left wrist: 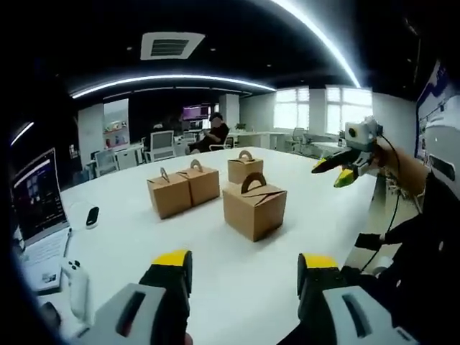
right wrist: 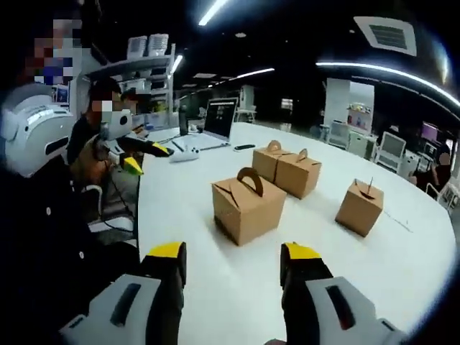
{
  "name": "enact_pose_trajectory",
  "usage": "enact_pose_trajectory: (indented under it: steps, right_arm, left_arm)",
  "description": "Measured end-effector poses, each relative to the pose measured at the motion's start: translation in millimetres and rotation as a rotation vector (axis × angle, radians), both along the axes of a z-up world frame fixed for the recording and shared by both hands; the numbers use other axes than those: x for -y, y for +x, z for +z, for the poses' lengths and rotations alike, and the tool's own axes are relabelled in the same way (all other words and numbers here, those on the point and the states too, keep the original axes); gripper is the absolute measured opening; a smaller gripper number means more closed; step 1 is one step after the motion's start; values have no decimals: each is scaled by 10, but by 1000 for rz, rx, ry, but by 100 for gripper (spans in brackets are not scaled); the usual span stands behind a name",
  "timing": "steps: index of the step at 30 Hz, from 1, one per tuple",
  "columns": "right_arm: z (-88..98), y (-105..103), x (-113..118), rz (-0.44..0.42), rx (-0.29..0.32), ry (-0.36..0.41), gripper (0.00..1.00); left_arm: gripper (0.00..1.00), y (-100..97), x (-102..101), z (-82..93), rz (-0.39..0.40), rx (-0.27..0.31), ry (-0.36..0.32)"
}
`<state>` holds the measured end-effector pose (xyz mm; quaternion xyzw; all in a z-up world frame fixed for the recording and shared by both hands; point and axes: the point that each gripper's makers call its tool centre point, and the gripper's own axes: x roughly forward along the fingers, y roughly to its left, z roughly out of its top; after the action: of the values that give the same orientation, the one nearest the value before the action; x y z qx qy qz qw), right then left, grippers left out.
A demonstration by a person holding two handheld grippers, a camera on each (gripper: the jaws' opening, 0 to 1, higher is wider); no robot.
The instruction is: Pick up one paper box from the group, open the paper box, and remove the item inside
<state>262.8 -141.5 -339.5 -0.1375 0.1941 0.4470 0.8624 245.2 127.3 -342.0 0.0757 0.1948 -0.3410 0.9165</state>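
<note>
Hovering above the white counter (left wrist: 215, 280), both tongs are spread wide and hold nothing: the left tongs (left wrist: 244, 277) and the right tongs (right wrist: 233, 269) each frame the cluster of paper boxes from opposite sides. In the left gripper view the right tongs also hang in the air at the far right, jaws parted; in the right gripper view the left tongs hang likewise at the left.

Four kraft boxes with arched handles stand on the counter. The nearest box (left wrist: 254, 207) (right wrist: 248, 205) sits alone in front; a touching pair (left wrist: 183, 189) (right wrist: 287, 171) stands behind it, and a fourth box (left wrist: 245, 167) (right wrist: 359, 207) sits well apart from the others. All are closed, flaps interlocked under the handles, so their contents are hidden.

By my reading, the task is at its very start: choosing and approaching a box. The nearest one looks the easiest choice, and the next move calls for lowering one tongs to its handle or sides while the other waits to work the top flaps.

A laptop (left wrist: 36, 208) and a white game controller (left wrist: 75, 284) lie at the counter's edge.
</note>
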Motion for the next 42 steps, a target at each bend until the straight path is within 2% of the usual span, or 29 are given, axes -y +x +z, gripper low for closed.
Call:
enact_pose_trajectory:
  steps: [3, 8, 14, 19, 21, 23, 26, 30, 31, 32, 33, 36, 38, 42]
  right_arm:
    - [9, -119, 56, -20, -1, -13, 59]
    - [99, -282, 152, -44, 4, -45, 59]
    - [120, -270, 206, -63, 12, -46, 58]
    - [2, -59, 95, -60, 14, -27, 56]
    - [-25, 32, -8, -49, 19, -3, 56]
    - [-43, 133, -129, -42, 27, 28, 58]
    - [-117, 307, -281, -39, 46, 27, 58]
    - [-240, 523, -487, -23, 57, 20, 57]
    - [-260, 553, -512, -21, 56, 20, 57]
    - [-293, 590, -552, -16, 53, 21, 57]
    - [-324, 623, -591, -8, 53, 20, 57]
    - [-408, 718, -685, 0, 47, 20, 56]
    - [-439, 755, -718, 1, 49, 23, 55]
    - [-533, 825, -842, -2, 42, 44, 52]
  left_arm:
    - [61, -14, -33, 16, -5, -4, 8]
    - [61, -29, -84, 114, -13, 2, 4]
    - [61, 37, -75, 119, -7, 10, 10]
    - [61, 196, 170, 69, -46, 11, -7]
    - [61, 319, 266, 101, -45, 62, -15]
    - [61, 416, 347, 81, -48, 70, -23]
    - [61, 572, 464, 34, -54, 66, -43]
    - [62, 726, 638, -103, -88, 49, -32]
    - [63, 763, 710, -108, -115, 70, -40]
    - [64, 840, 793, -78, -127, 116, -81]
    - [64, 862, 826, -95, -136, 121, -91]
    - [63, 958, 929, -211, -151, 101, -118]
    - [62, 983, 991, -233, -168, 109, -129]
    - [60, 1024, 1161, -321, -194, 88, -149]
